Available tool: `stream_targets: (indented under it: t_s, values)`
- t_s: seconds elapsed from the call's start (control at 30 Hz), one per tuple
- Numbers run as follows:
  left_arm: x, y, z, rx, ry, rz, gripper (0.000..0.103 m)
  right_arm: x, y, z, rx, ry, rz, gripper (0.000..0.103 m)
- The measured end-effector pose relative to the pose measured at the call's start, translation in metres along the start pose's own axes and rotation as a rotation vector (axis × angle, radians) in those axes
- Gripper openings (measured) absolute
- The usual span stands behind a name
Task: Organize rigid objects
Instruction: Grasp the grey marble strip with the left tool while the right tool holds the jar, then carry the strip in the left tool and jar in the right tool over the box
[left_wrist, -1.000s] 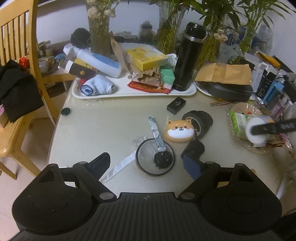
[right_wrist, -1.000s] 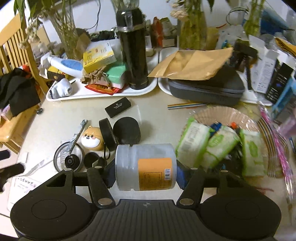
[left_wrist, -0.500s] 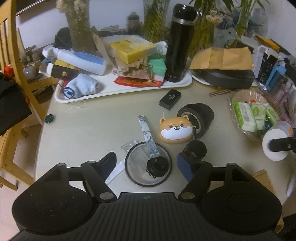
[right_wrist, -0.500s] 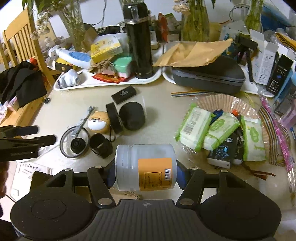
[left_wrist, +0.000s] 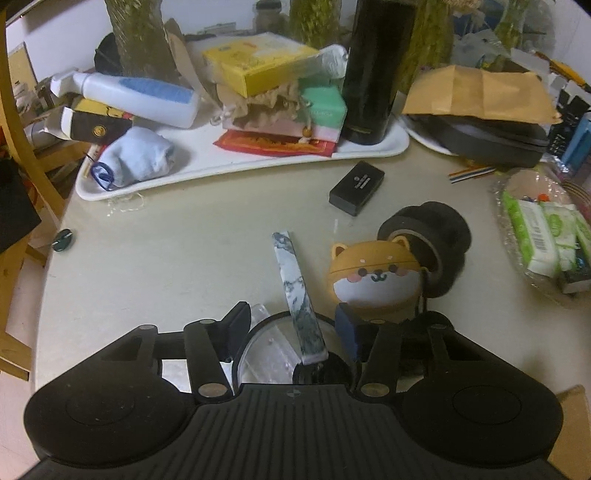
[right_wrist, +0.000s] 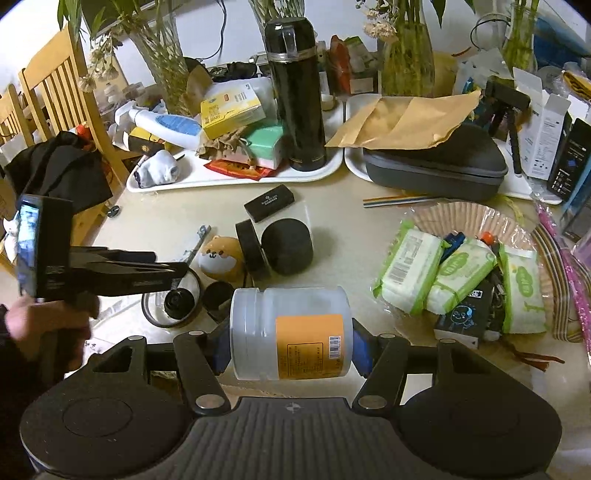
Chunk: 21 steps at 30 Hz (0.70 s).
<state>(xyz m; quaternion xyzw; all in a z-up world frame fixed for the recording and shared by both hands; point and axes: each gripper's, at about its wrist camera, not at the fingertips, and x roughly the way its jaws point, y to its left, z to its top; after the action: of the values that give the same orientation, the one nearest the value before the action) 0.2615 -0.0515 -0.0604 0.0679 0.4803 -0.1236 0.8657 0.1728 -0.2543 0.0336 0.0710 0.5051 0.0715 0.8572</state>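
Note:
My right gripper (right_wrist: 290, 341) is shut on a frosted plastic jar with an orange label (right_wrist: 290, 332), held sideways above the table's near edge. My left gripper (left_wrist: 291, 325) is open, its fingers on either side of a round clear glass lid (left_wrist: 273, 350) with a black knob. A marbled strip (left_wrist: 297, 291) lies across the lid. A Shiba-face case (left_wrist: 373, 273) sits just beyond the left gripper's right finger. The left gripper also shows in the right wrist view (right_wrist: 177, 271), over the lid (right_wrist: 171, 302).
A black roll (left_wrist: 432, 236) and a small black box (left_wrist: 356, 182) lie beyond the case. A white tray (left_wrist: 236, 166) holds a black flask (left_wrist: 373, 74), boxes and a bottle. A basket with wipe packs (right_wrist: 458, 273) stands right. A wooden chair (right_wrist: 59, 99) stands left.
My left gripper has moved forward and down so its open fingers now straddle the glass lid. My right gripper has drawn back slightly with the jar still held.

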Motion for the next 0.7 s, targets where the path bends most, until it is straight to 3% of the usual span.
stream_targets:
  t_s: [0.17,0.23,0.27,0.3,0.7]
  values:
    - [0.011,-0.005,0.001,0.032,0.003,0.009,0.044,0.000,0.002,0.001,-0.006,-0.002,0.015,0.064]
    - [0.013,-0.005,0.001,0.035,0.005,0.010,0.030,0.000,0.002,0.001,-0.008,0.000,0.018,0.064]
    - [0.013,-0.004,0.001,0.033,0.006,0.009,0.018,0.000,0.002,0.000,-0.008,0.001,0.018,0.064]
    - [0.013,-0.004,0.002,0.032,0.002,0.017,0.016,0.000,0.001,0.000,-0.007,0.001,0.018,0.064]
    - [-0.001,-0.001,0.001,0.046,-0.028,0.021,0.015,0.001,0.000,-0.001,-0.016,0.000,0.004,0.064]
